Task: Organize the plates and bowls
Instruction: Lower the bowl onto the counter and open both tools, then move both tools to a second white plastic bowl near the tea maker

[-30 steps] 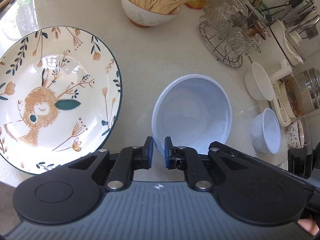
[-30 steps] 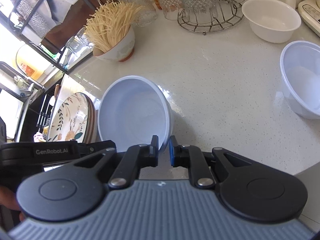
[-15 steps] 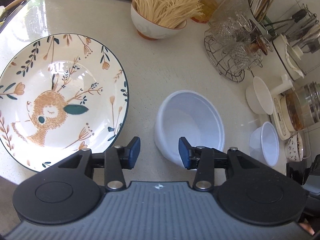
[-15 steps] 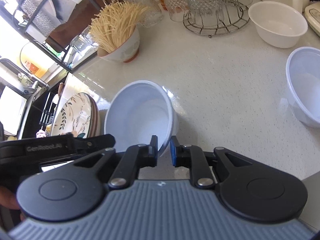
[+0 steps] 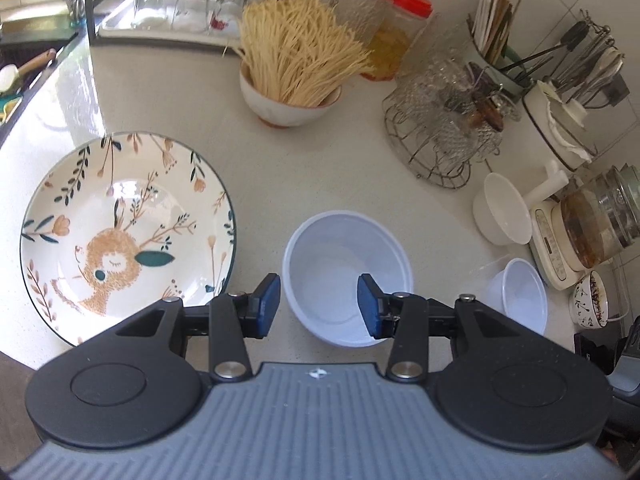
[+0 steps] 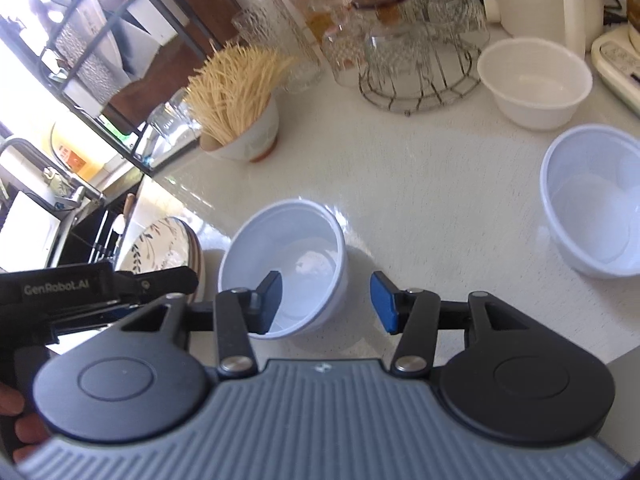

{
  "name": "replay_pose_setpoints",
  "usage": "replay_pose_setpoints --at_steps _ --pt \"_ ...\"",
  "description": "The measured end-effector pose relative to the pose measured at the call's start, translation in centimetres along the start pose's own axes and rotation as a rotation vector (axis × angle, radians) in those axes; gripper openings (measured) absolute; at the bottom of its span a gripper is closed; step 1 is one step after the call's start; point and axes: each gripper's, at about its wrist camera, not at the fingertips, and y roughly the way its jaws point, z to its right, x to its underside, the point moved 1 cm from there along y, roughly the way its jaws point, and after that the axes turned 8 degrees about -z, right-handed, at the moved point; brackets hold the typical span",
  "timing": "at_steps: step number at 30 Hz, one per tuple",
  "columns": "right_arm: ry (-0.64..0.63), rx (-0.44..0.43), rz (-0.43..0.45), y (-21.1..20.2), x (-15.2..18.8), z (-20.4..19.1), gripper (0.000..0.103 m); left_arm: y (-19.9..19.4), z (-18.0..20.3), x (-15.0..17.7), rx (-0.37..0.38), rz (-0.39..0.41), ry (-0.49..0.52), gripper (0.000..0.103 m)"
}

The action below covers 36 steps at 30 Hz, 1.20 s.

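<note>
A pale blue-white bowl [image 5: 346, 264] stands on the counter beside a stack of deer-patterned plates [image 5: 120, 232]. My left gripper [image 5: 319, 306] hovers open above the bowl's near rim, one finger over the inside and one outside, touching nothing. In the right wrist view the same bowl [image 6: 296, 240] has its right wall between the fingers of my right gripper [image 6: 326, 302], whose jaws are opening; the pads stand off the rim. The left gripper [image 6: 100, 292] shows at the left there, next to the plates [image 6: 168, 248].
A second pale bowl [image 6: 592, 204] and a white bowl [image 6: 534, 80] sit to the right. A bowl of noodle sticks [image 5: 292, 80], a wire rack of glasses [image 5: 444, 136], a kettle base [image 5: 556, 240] and a small patterned bowl [image 5: 592, 300] line the back and right.
Both grippers were shut on the bowl's rim and have opened, left first. The bowl has settled from a tilt onto the counter. The left gripper has risen away from it.
</note>
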Motion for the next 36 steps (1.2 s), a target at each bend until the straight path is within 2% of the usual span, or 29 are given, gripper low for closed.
replay_pose_setpoints --at_steps 9,15,19,27,31,36 --pt "-0.047 -0.01 0.077 -3.7 -0.6 -0.6 0.052 -3.8 1.7 0.3 0.002 0.062 0.041 0.048" --pt "-0.063 -0.018 0.137 -6.9 -1.0 -1.6 0.052 -6.5 2.7 0.2 0.02 0.074 0.085 0.048" --pt "-0.073 -0.031 0.142 -8.5 -1.3 -2.5 0.052 -7.9 3.2 0.0 0.028 0.084 0.114 0.048" --pt "-0.064 -0.006 0.155 -10.5 -2.0 -4.4 0.052 -10.5 2.8 -0.8 0.031 0.094 0.178 0.048" --pt "-0.052 0.037 0.188 -11.3 -2.2 -5.4 0.052 -11.9 2.8 -2.1 0.045 0.089 0.242 0.048" --pt "-0.016 0.068 0.213 -11.9 -2.0 -6.7 0.052 -13.1 2.9 -3.3 0.087 0.098 0.315 0.049"
